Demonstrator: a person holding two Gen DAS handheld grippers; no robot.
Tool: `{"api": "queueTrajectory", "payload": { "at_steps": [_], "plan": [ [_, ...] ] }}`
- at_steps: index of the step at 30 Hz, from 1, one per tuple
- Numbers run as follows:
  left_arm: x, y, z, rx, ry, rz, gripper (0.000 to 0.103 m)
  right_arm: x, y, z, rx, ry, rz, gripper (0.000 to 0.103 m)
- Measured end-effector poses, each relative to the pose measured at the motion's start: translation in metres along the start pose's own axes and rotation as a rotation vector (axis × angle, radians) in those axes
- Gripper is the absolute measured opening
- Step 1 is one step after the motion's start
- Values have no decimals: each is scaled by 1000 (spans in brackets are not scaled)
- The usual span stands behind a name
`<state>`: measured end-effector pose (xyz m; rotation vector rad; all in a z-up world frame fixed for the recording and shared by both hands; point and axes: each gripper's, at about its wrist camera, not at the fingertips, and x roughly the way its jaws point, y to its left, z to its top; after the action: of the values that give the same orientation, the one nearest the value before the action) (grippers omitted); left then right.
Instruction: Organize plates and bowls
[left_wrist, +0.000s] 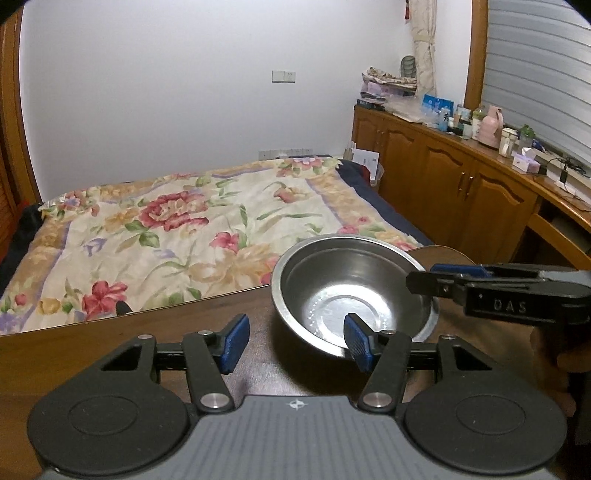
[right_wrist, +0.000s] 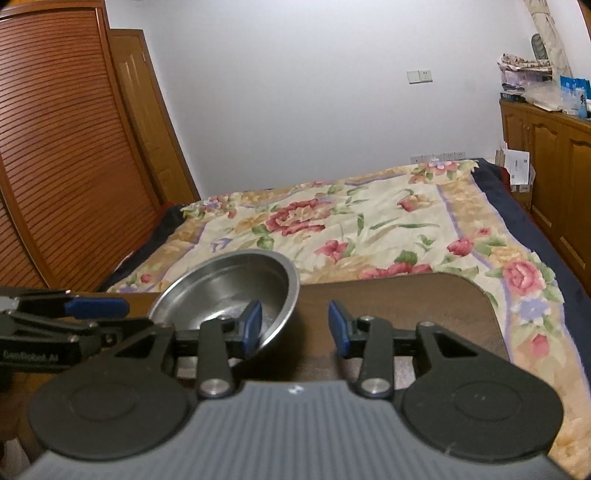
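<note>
One round stainless-steel bowl (left_wrist: 352, 291) sits on dark brown wooden table (left_wrist: 147, 339), tilted. Left gripper (left_wrist: 295, 341) w/ jaws spread, just left of bowl, its right pad over the near rim. Right gripper (right_wrist: 295, 326) also spread, just right of bowl, left pad inside rim.

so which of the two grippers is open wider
The left gripper: its blue pads stand far apart; the right gripper's sit closer, either side of the round steel bowl's rim.
</note>
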<state>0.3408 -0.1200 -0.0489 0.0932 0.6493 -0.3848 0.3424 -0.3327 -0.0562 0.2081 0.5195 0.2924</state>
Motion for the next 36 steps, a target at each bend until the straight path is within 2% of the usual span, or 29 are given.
{"api": "queueTrajectory", "payload": {
  "at_steps": [18,36],
  "plan": [
    [17,3,2,-30,36,-48,42,5,5,0,14,23,58,41],
    [21,-4,-3,-27,52,-62,35,9,8,-2,-9,38,75,39]
  ]
}}
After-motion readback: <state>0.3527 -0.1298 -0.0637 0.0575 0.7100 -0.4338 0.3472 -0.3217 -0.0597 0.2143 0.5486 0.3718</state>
